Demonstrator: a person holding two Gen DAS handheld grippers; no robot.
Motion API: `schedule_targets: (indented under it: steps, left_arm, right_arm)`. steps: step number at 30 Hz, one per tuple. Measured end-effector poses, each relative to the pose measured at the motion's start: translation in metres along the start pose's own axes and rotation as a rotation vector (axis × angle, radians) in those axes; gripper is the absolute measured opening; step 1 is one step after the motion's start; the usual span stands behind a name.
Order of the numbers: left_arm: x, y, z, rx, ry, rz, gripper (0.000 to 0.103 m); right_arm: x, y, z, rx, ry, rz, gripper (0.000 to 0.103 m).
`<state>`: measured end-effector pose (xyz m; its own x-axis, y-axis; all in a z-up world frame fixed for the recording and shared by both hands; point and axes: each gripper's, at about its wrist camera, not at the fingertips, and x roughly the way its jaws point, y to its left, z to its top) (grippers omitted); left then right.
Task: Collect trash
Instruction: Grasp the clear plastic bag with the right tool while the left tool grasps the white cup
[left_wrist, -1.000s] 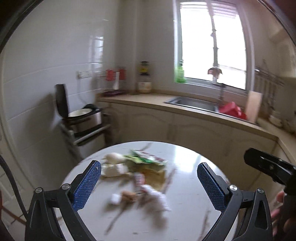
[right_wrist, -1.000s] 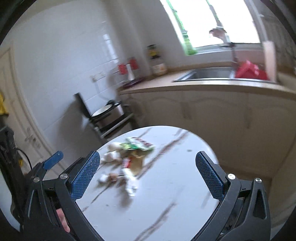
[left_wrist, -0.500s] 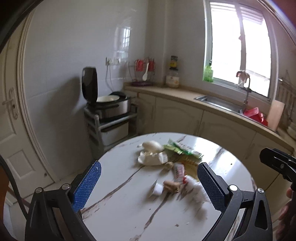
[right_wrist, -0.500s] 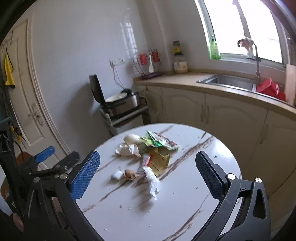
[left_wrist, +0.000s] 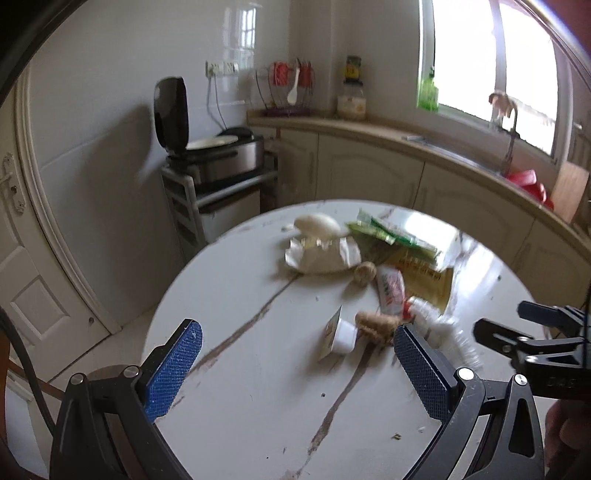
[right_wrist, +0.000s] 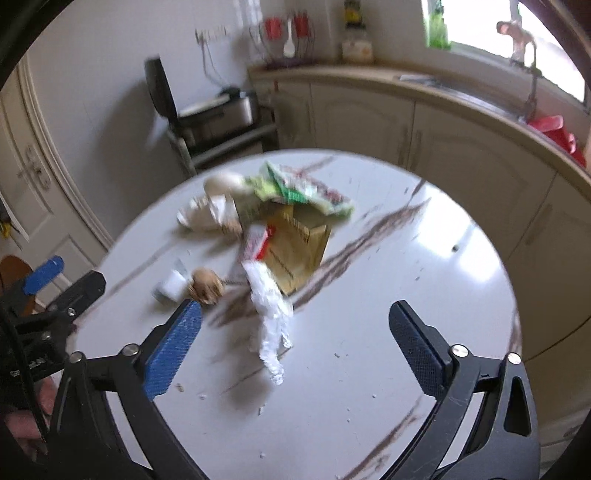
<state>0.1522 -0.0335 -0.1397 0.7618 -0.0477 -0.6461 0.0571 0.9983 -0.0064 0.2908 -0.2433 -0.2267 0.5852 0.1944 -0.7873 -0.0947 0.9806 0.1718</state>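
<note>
Right gripper (right_wrist: 295, 341) stands with jaws wide apart above the round marble table (right_wrist: 424, 295), gripping nothing; a crumpled clear plastic wrapper (right_wrist: 271, 321) lies between its fingers; beyond lie a yellow-brown packet (right_wrist: 299, 247), a green snack bag (right_wrist: 306, 190), white crumpled paper (right_wrist: 207, 216), a small white cup (right_wrist: 171, 286) and a brown lump (right_wrist: 206, 286) just beside it; left gripper (right_wrist: 55, 291) shows at the left edge; picture blurred.

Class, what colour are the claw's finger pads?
Blue pads, textured; clearest in the right wrist view.

Black gripper (left_wrist: 297, 363) frames, blue textured pads (right_wrist: 173, 347) (silver screws at pivots)
</note>
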Motion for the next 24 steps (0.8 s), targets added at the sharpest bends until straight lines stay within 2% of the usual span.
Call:
schedule_targets:
  steps: [6, 10, 13, 17, 19, 21, 24]
  left_arm:
    - [0.042, 0.002, 0.01, 0.037, 0.079, -0.007, 0.102]
    - [0.07, 0.001, 0.017, 0.066, 0.127, -0.013, 0.102]
    - [0.091, 0.001, 0.026, 0.076, 0.151, -0.02, 0.102]
    - [0.113, -0.001, 0.036, 0.087, 0.155, -0.012, 0.102]
    - [0.125, -0.001, 0.042, 0.09, 0.17, -0.024, 0.095]
    - [0.135, 0.001, 0.046, 0.083, 0.185, -0.043, 0.07]
    - [0.145, 0.003, 0.05, 0.067, 0.197, -0.073, 0.053]
  right_arm:
    - [0.038, 0.002, -0.005, -0.027, 0.083, 0.012, 0.089]
    - [0.055, 0.007, -0.004, -0.055, 0.118, 0.03, 0.076]
    - [0.062, 0.008, -0.007, -0.067, 0.135, 0.041, 0.047]
    - [0.061, 0.008, -0.007, -0.096, 0.124, 0.041, 0.022]
    - [0.061, 0.006, -0.006, -0.09, 0.123, 0.056, 0.021]
    - [0.06, 0.003, -0.006, -0.08, 0.118, 0.068, 0.02]
    - [0.056, -0.004, -0.008, -0.052, 0.11, 0.1, 0.02]
